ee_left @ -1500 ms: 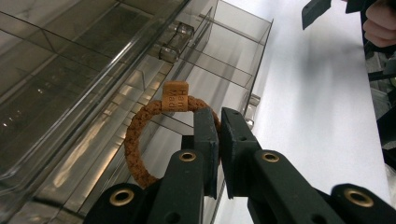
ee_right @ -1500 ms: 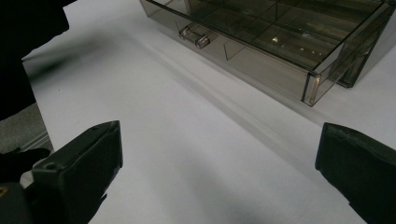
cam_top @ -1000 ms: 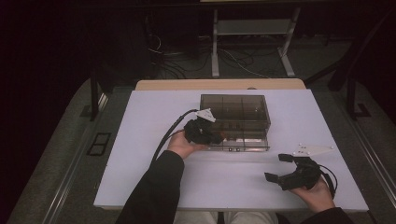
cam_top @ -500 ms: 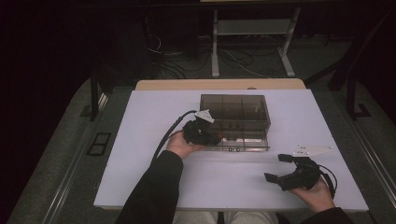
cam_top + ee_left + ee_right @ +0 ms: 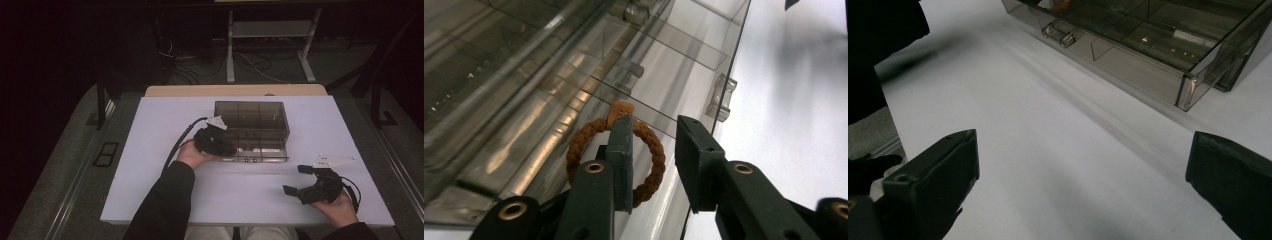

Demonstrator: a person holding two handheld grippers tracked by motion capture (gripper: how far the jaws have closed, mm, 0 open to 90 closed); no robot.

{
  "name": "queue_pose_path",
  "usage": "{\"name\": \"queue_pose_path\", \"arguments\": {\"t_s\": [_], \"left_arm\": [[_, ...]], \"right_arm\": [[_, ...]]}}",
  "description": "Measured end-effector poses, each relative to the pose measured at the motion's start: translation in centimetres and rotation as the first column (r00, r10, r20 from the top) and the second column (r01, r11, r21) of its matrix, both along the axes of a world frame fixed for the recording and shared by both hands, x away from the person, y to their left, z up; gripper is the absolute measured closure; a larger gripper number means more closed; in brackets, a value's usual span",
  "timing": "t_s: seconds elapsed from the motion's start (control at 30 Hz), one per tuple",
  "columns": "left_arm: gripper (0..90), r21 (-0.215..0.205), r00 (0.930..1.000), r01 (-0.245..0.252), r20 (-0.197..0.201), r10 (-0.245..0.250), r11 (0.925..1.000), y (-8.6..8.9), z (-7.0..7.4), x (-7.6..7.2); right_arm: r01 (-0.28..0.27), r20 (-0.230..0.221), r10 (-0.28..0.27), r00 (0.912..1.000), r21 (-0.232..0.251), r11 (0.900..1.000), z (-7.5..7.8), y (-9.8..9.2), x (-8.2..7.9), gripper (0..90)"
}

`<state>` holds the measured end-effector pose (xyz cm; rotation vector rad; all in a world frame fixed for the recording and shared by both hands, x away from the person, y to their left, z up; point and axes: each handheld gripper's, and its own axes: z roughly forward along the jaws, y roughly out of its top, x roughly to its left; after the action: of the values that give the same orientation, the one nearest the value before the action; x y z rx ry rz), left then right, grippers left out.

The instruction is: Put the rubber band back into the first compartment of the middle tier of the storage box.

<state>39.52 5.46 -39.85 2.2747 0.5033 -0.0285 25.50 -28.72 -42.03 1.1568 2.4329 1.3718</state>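
A clear smoky compartment box (image 5: 252, 120) lies open at the table's middle, its lid flat toward me. My left gripper (image 5: 231, 149) reaches into the lid side's left end. In the left gripper view, a brown braided ring (image 5: 574, 155) lies in the box (image 5: 524, 75) just beyond the gripper (image 5: 655, 122). Its jaws have just been opening and now stand apart. The ring's right edge shows in the gap with no pad pressing on it. My right gripper (image 5: 296, 180) rests near the front right, jaws wide and nothing between them (image 5: 1083, 137).
The white table (image 5: 150, 150) has bare room in front of the box and to its left. The box's near corner and latch (image 5: 1058, 34) lie ahead of the right gripper. A dark sleeve (image 5: 165, 200) crosses the front edge. Metal stand legs (image 5: 230, 60) rise beyond the table.
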Motion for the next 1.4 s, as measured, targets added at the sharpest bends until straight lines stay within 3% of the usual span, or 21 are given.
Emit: {"name": "queue_pose_path", "arguments": {"t_s": [0.23,0.63,0.77,1.13,1.3,1.4], "left_arm": [[54.9,-0.017,0.9999,0.007,0.007,-0.007,0.9998,0.1,0.7,-0.6],[30.4,-0.01,0.9992,0.005,0.039,-0.004,0.9999,0.8,2.4,-1.7],[24.5,-0.023,0.9983,-0.017,0.055,0.019,0.9996,1.3,3.0,-2.1],[11.1,-0.065,0.9976,-0.054,0.038,0.057,0.9964,2.8,4.0,-2.6],[2.1,-0.052,0.9967,-0.071,0.036,0.072,0.9962,3.4,4.1,-2.9],[0.0,-0.075,0.9955,-0.084,0.037,0.087,0.9936,3.8,4.2,-3.2]], "right_arm": [[0.0,0.001,0.0,1.0,-0.003,1.0,0.0,0.0,0.0,0.1],[0.002,0.0,-0.002,1.0,-0.001,1.0,0.0,0.0,0.0,0.1],[0.004,-0.001,-0.004,1.0,0.0,1.0,0.0,0.0,0.0,0.1],[0.002,-0.001,-0.002,1.0,0.0,1.0,0.0,0.0,0.0,0.1],[0.002,-0.002,-0.002,1.0,0.001,1.0,0.0,0.1,0.0,0.1],[0.003,-0.002,-0.003,1.0,0.001,1.0,0.0,0.1,0.0,0.1]]}}
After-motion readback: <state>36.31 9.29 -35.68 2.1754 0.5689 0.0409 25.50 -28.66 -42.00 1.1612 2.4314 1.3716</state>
